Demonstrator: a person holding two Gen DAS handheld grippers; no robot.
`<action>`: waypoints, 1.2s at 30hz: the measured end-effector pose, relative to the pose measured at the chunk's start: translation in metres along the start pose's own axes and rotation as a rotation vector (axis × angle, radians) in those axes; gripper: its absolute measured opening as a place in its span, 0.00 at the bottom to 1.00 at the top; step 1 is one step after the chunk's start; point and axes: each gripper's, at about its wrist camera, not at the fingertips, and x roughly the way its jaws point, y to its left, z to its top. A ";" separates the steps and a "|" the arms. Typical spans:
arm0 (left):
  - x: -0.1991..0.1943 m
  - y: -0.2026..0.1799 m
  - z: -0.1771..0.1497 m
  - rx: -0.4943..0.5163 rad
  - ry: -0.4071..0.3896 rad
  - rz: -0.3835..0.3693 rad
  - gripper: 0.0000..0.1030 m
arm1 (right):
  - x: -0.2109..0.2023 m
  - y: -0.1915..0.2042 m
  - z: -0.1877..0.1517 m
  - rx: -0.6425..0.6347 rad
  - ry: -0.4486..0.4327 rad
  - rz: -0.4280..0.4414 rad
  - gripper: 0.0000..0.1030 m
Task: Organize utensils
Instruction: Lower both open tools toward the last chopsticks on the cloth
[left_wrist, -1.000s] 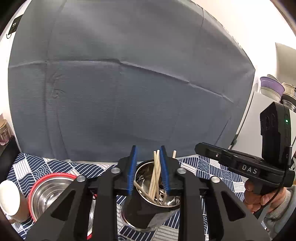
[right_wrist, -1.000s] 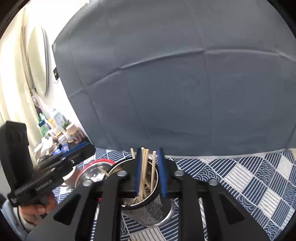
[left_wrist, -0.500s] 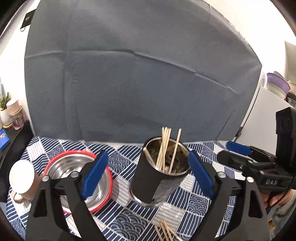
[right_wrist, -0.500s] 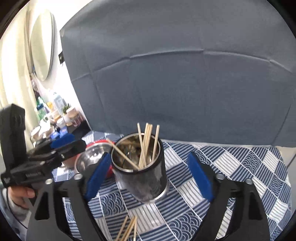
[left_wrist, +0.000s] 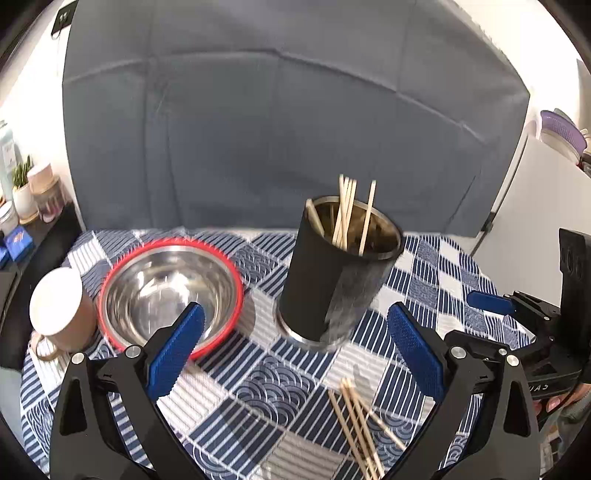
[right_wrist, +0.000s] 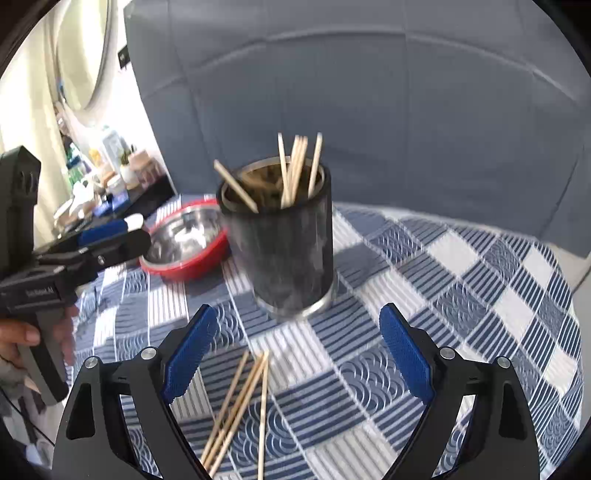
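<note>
Both wrist views tilt down, close; both share the cup (left_wrist: 332, 280) (right_wrist: 284, 243).

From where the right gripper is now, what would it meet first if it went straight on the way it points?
Probably the loose chopsticks on the tablecloth, lying between the open right gripper and the black holder; depth is uncertain.

Setting: a lived-in home, dining corner rigged for recording. Evidence: worktop (left_wrist: 258, 384) under a blue-and-white patchwork-print cloth; grey fabric backdrop (left_wrist: 288, 140) hung behind it, creased from folding. At left of the left wrist view, a dark side shelf (left_wrist: 44, 236) with a small potted plant (left_wrist: 23, 188) and jars. In the right wrist view, upper left, a round mirror (right_wrist: 86, 55) on a cream wall above crowded bottles (right_wrist: 110, 147).
</note>
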 end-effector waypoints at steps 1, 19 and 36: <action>0.001 0.001 -0.005 -0.005 0.013 0.002 0.94 | 0.002 0.000 -0.006 0.004 0.015 -0.003 0.83; 0.038 0.008 -0.076 -0.042 0.273 0.012 0.94 | 0.038 0.000 -0.071 0.035 0.211 -0.039 0.83; 0.075 -0.011 -0.105 -0.068 0.432 0.024 0.94 | 0.062 0.013 -0.113 -0.023 0.332 -0.091 0.83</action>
